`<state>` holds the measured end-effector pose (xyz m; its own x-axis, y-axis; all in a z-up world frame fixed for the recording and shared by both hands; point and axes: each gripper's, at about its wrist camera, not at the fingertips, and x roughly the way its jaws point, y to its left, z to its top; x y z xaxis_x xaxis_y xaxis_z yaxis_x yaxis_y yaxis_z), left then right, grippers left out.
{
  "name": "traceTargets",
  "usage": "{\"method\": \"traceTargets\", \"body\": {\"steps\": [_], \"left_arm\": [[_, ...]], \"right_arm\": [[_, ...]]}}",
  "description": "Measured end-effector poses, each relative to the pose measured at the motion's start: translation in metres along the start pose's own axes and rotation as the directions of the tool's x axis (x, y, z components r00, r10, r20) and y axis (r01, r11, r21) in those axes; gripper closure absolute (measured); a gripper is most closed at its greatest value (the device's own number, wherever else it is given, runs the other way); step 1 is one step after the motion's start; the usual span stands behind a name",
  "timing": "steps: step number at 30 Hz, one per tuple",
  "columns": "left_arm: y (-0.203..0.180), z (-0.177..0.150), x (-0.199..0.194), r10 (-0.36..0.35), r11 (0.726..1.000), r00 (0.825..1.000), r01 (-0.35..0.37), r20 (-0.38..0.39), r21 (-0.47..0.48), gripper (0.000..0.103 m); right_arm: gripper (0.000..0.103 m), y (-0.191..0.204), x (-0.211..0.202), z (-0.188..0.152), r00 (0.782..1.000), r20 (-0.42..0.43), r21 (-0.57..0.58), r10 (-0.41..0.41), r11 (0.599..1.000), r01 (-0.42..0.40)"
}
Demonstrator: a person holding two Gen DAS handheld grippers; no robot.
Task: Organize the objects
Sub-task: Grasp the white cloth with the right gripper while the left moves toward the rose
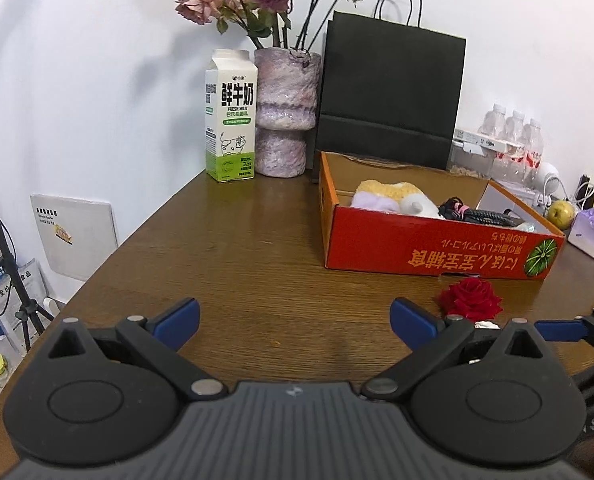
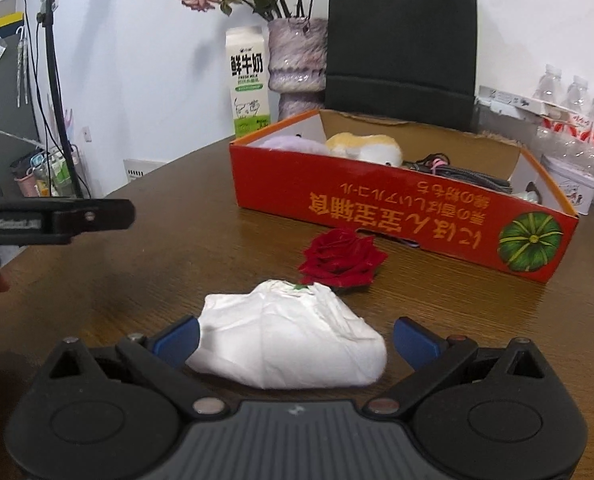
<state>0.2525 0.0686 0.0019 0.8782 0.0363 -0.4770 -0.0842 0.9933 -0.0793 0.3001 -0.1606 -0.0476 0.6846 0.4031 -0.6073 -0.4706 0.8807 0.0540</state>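
1. The right gripper (image 2: 295, 338) is spread wide, its blue pads on either side of a white paper-wrapped bundle (image 2: 289, 340); the left pad touches or nearly touches the paper, while a gap shows beside the right pad.
2. The left gripper (image 1: 295, 320) is also spread wide, with only bare wooden table (image 1: 237, 248) between its pads.
3. In the right wrist view, the bundle lies on the table with a red rose (image 2: 343, 258) at its 12 o'clock end, touching the wrap's top.
4. From the left wrist camera, that rose (image 1: 471, 296) sits at about 2 o'clock of the pads, just in front of the red cardboard box (image 1: 437, 248).
5. The box, at 1 o'clock in both views, holds a yellow-and-white plush toy (image 2: 367, 146), something lilac (image 2: 293, 145) and a coiled dark cable (image 2: 457, 174).
6. Behind the box, at 12 o'clock, stand a milk carton (image 1: 231, 116), a mottled purple vase (image 1: 285, 112) of dried roses and a black paper bag (image 1: 393, 92).
7. Water bottles (image 2: 577, 120) stand at 2 o'clock, against the wall.
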Motion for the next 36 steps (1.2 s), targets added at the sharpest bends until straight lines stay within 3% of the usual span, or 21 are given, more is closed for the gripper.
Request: {"method": "traceTargets", "body": {"steps": [7,18,24,31,36], "left_arm": [[0.008,-0.001,-0.004,-0.019,1.000,1.000,0.019,-0.003,-0.020,0.000],[0.003,-0.004,-0.008,-0.048,0.999,0.999,0.048,0.007,-0.007,0.000],[0.003,-0.005,-0.007,-0.051,0.999,0.999,0.051,0.001,-0.011,0.000],[0.000,-0.006,-0.004,-0.052,0.999,0.999,0.052,-0.007,-0.005,0.000],[-0.002,-0.008,-0.006,-0.044,0.999,0.999,0.044,0.004,-0.005,0.000]], "right_arm": [[0.000,0.004,0.025,0.008,0.997,-0.074,-0.005,0.013,1.000,-0.013],[0.000,0.009,0.023,0.000,0.999,-0.039,-0.021,-0.015,1.000,0.014],[0.024,0.017,0.014,-0.004,1.000,-0.009,-0.029,0.000,1.000,-0.001],[0.065,0.024,0.002,-0.010,0.999,0.024,-0.037,0.031,0.999,-0.030],[0.071,0.024,-0.009,-0.013,0.998,0.060,-0.045,0.019,0.999,-0.017]]}}
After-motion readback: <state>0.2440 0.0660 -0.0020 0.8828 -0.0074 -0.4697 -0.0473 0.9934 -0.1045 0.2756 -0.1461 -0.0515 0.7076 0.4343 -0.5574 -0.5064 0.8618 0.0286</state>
